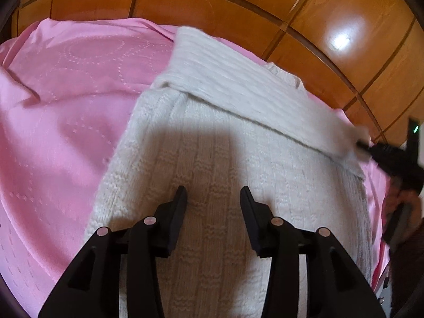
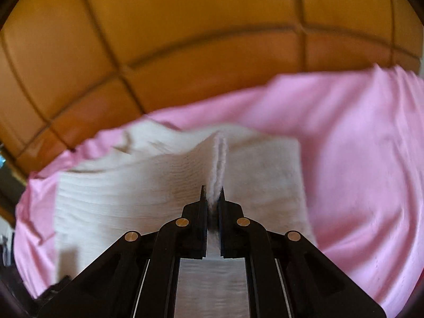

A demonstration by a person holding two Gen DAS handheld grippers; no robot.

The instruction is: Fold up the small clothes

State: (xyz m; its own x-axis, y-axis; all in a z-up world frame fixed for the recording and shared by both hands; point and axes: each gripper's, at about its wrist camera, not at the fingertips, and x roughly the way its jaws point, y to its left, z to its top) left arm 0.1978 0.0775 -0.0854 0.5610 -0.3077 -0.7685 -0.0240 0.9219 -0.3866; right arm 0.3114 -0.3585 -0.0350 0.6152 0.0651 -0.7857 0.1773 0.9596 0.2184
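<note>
Here the white knitted garment [image 1: 212, 145] lies ribbed, one sleeve folded across.

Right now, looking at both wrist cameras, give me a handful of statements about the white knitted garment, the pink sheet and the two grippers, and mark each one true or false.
1. The right gripper is pinching a fold of the white knitted garment. True.
2. The left gripper is clamped on the garment. False: its jaws stand apart above the knit, with nothing pinched between them.
3. The garment lies on a pink sheet. True.
4. The garment lies completely flat. False: a white band of it is drawn across the top toward the right gripper.
5. The panelling behind the sheet is grey metal. False: it is glossy orange-brown wood.
</note>
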